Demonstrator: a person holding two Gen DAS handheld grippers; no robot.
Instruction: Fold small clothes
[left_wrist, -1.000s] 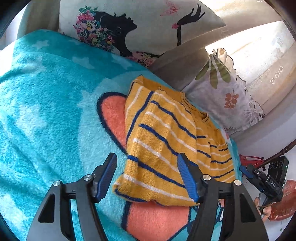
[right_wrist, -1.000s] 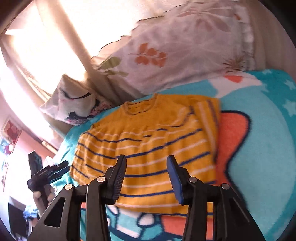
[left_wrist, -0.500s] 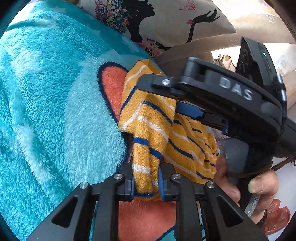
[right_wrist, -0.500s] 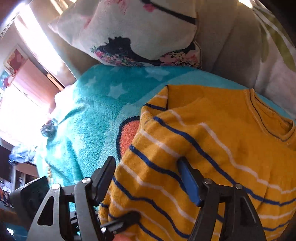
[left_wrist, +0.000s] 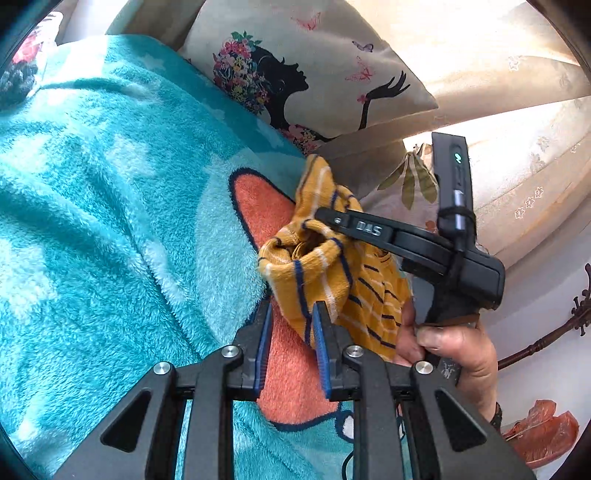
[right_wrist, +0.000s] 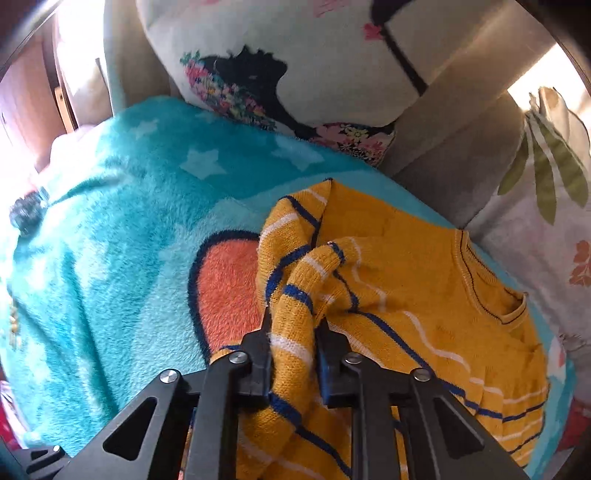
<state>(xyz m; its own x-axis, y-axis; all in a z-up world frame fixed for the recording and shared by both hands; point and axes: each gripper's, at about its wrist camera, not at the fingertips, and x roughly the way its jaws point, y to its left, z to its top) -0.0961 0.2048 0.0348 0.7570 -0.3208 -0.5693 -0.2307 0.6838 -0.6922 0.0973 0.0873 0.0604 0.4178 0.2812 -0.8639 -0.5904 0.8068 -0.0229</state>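
Note:
A small yellow sweater (right_wrist: 406, 291) with blue and white stripes lies on a teal fleece blanket (right_wrist: 110, 229). My right gripper (right_wrist: 291, 325) is shut on a bunched fold of its left edge. My left gripper (left_wrist: 291, 314) is shut on the sweater's lower edge (left_wrist: 306, 280) and lifts it off the blanket. In the left wrist view the right gripper (left_wrist: 332, 219) reaches in from the right, its tip in the raised fabric. The sweater's neck (right_wrist: 491, 291) points right.
A cream pillow with a black silhouette print (left_wrist: 295, 74) leans behind the blanket. A leaf-print pillow (right_wrist: 546, 192) stands at the right. The blanket carries an orange patch (right_wrist: 229, 288) beside the sweater. A curtain (left_wrist: 517, 74) hangs behind.
One second ago both grippers were open above the flat sweater. The left shut on the lower edge half a second ago; the right has since shut too, and the edge is raised and bunched.

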